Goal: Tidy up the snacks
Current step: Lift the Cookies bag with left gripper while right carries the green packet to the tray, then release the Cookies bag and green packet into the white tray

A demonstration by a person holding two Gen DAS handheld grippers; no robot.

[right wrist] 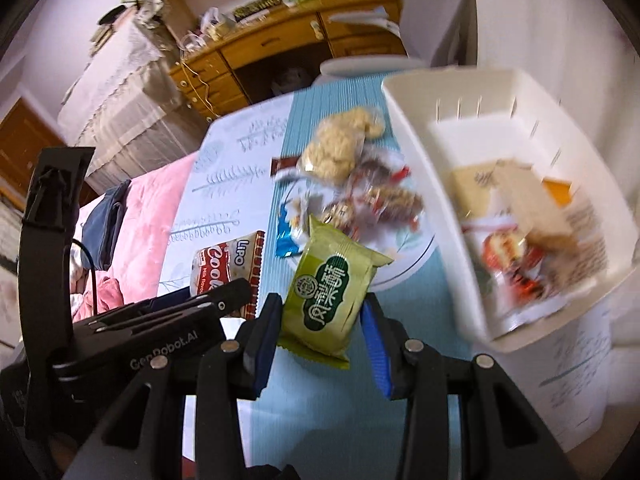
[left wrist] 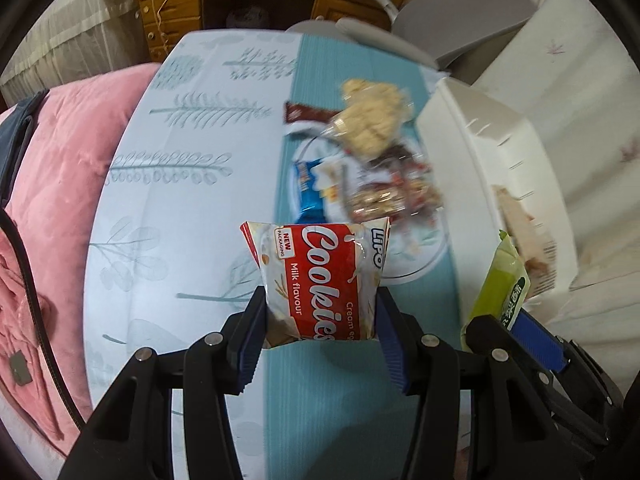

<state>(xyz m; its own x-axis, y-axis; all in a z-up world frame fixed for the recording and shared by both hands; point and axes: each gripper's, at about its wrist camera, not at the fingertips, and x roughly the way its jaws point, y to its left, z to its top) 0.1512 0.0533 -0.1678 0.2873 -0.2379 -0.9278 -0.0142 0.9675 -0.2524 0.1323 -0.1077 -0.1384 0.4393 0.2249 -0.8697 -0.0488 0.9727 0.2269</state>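
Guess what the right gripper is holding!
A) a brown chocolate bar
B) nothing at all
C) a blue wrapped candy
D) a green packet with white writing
D: in the right wrist view, the right gripper has its fingers closed on the green plastic snack packet with white writing.

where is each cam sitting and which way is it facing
Left wrist: rides the left hand-held gripper, looking steeply down its fingers at the red-and-white cookie packet it clamps above the teal table runner; the right hand-held gripper shows at right.
Right wrist: rides the right hand-held gripper, looking down at the green pastry packet it clamps; the left one shows at left.
Shared: both packets, the white plate of snacks, the cream plastic bin.
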